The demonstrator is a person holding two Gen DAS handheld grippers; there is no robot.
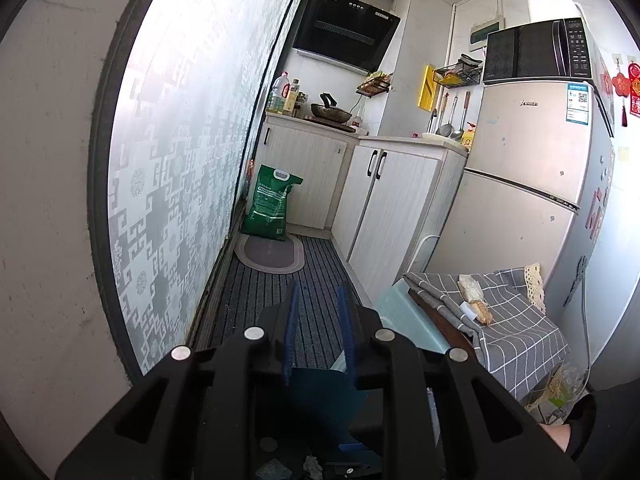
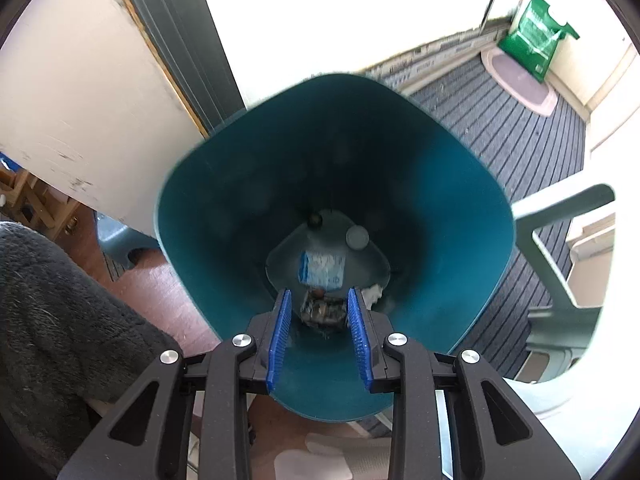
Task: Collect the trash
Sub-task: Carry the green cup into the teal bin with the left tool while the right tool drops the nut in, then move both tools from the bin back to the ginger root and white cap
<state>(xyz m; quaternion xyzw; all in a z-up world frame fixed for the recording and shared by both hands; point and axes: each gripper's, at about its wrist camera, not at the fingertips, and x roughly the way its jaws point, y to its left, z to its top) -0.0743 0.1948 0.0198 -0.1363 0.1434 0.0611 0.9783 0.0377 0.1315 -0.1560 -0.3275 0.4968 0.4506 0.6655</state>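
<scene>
The teal trash bin (image 2: 332, 152) fills the right wrist view, its open mouth directly ahead of the right hand-held gripper (image 2: 320, 332). At the bin's bottom lie a blue-and-white wrapper (image 2: 322, 270), a round grey cap (image 2: 357, 237), a crumpled white scrap (image 2: 374, 294) and a dark crumpled piece of trash (image 2: 324, 314). The dark piece appears between the two blue fingertips but lies deeper, on the bin's floor. The right hand-held gripper is released: its fingers stand apart with nothing between them, positioned over the near rim of the bin.

In the left wrist view the left hand-held gripper (image 1: 320, 332) grasps the bin's wall (image 1: 324, 396): the teal panel passes between its blue fingers, and the rim section sits just below the fingertips. Scraps of trash are visible low in that view, beneath the gripper body.

Ahead of the left hand-held gripper runs a striped floor mat (image 1: 316, 292). Farther ahead, a green sack (image 1: 272, 206) stands on an oval rug (image 1: 272, 254) against the white cabinets (image 1: 384, 208). To the right stand a refrigerator (image 1: 532, 184) carrying a microwave (image 1: 536, 50), and nearer, a bench covered with a grey checked cloth (image 1: 516, 320).
</scene>
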